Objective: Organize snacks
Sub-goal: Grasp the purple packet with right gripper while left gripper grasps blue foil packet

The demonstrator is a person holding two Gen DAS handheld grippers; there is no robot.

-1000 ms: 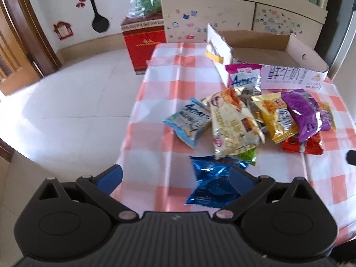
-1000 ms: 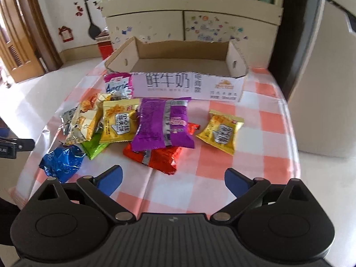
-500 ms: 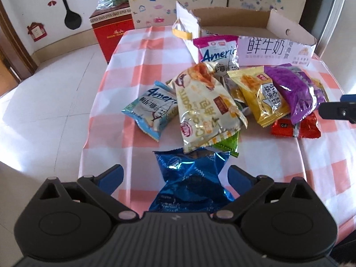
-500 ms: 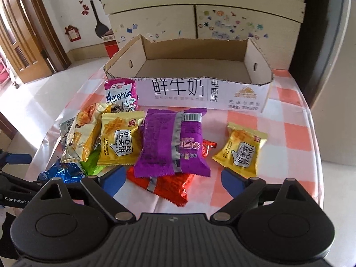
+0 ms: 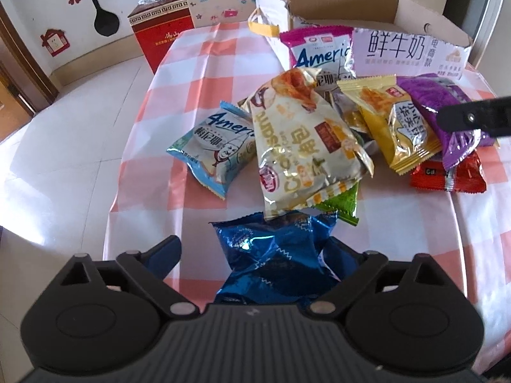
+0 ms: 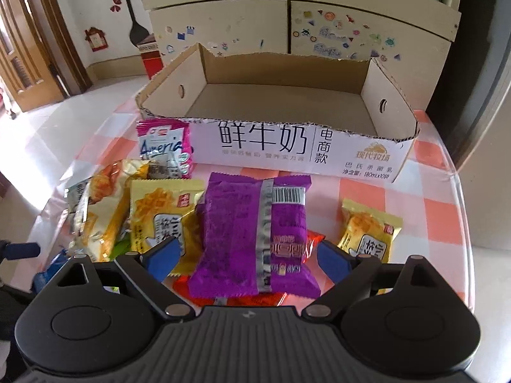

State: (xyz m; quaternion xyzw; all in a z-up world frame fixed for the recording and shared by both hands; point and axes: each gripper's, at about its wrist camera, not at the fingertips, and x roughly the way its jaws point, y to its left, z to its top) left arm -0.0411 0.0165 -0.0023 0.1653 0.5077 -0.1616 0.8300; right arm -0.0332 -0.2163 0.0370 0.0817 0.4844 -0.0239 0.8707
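bottom centre of left view: blue foil packet (image 5: 274,255) between the closing left gripper (image 5: 255,255) (pads not pressing); right gripper (image 6: 246,255) wide, straddling purple packet (image 6: 255,236).

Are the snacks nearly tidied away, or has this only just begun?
Only just begun. The cardboard box shows no packets inside. The left tongs are closing around the blue packet; the right tongs straddle the purple packet, neither gripped yet. Every packet still lies on the checked tablecloth.
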